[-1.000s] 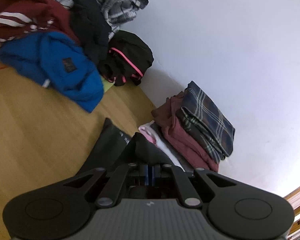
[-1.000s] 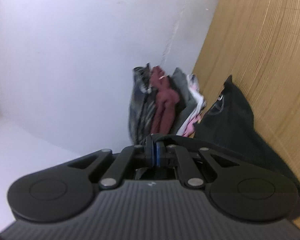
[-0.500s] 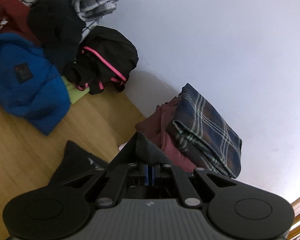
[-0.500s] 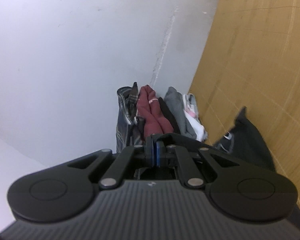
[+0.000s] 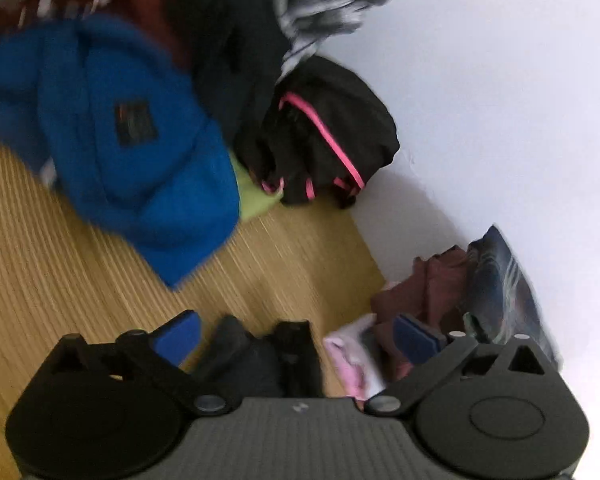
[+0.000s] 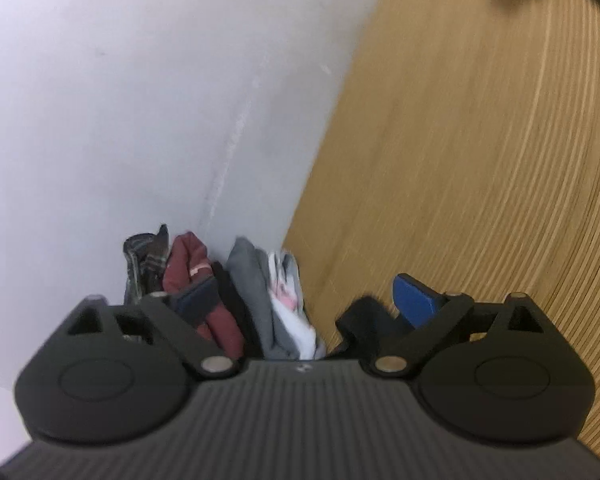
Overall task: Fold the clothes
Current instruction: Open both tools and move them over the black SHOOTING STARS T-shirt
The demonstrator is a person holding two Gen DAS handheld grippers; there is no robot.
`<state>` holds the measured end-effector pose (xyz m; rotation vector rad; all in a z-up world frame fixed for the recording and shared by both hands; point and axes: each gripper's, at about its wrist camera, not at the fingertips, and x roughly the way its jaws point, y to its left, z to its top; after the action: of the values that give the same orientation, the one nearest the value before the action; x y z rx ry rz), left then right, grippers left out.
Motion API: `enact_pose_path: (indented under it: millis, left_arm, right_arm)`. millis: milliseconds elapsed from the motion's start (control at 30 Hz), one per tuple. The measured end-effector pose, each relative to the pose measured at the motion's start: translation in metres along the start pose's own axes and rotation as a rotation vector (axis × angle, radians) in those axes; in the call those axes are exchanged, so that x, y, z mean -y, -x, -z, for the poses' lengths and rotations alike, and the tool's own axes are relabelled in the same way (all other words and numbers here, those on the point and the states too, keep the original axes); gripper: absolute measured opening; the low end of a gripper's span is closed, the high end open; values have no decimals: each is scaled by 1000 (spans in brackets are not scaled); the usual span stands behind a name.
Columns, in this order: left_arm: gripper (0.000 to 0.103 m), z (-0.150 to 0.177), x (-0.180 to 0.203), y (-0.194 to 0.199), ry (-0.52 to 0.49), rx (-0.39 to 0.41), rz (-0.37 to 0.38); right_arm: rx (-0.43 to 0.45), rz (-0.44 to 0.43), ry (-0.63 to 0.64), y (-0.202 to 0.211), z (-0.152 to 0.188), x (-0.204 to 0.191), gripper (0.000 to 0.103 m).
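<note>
Dark garment (image 5: 260,360) lies between both grippers' opening jaws, apparently released, just beside the folded stack (image 6: 260,300) at the wall.

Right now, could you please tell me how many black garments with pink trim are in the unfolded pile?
1: the black garment with pink trim lies at the pile's wall-side edge, beside the blue jacket. Others may be buried underneath.

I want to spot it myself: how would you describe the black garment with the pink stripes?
Look where the wooden floor meets the white wall. A heap of unfolded clothes lies there, and the black garment with pink piping sits at its wall end, beside the blue jacket. No neighbour has pink lines.
</note>
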<state>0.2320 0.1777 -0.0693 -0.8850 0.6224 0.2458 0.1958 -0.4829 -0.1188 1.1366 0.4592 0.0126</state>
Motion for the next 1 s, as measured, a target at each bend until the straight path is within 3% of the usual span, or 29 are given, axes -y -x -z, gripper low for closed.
enact_pose_path:
  millis: [67, 233, 367, 400, 500, 533, 567, 600, 633, 667, 700, 833, 1000]
  left_arm:
    - [103, 7, -1, -1, -97, -72, -22]
    - [102, 51, -40, 15, -239, -231, -48]
    - [103, 85, -78, 34, -189, -310, -134]
    - [103, 93, -83, 37, -187, -313, -126]
    - [103, 110, -75, 39, -294, -300, -120]
    - [96, 115, -69, 38, -346, -294, -138]
    - [81, 120, -64, 38, -399, -270, -157]
    - [30, 126, -60, 38, -454, -241, -177]
    - [10, 129, -59, 39, -465, -231, -179]
    - [9, 132, -59, 39, -466, -226, -177]
    - [8, 133, -60, 42, -453, -219, -173]
    - [7, 137, -71, 69, -411, -217, -142]
    - [8, 158, -105, 121, -381, -248, -80]
  right_arm:
    - [-78, 73, 136, 1, 1, -6, 103]
    - [-425, 251, 457, 14, 36, 1, 103]
    - [-515, 306, 512, 56, 62, 25, 103]
    - [-521, 294, 517, 65, 66, 28, 103]
    - [-569, 261, 534, 76, 79, 30, 103]
    - [-578, 253, 547, 77, 82, 30, 103]
    - [-584, 249, 564, 74, 86, 28, 103]
    - [-585, 250, 588, 70, 91, 25, 98]
    - [-582, 258, 627, 67, 97, 20, 60]
    - [-590, 307, 670, 63, 102, 15, 20]
    - [-593, 325, 646, 60, 102, 13, 7]
    - [-598, 326, 535, 67, 93, 18, 6]
    - [-606, 348, 478, 117, 99, 34, 6]
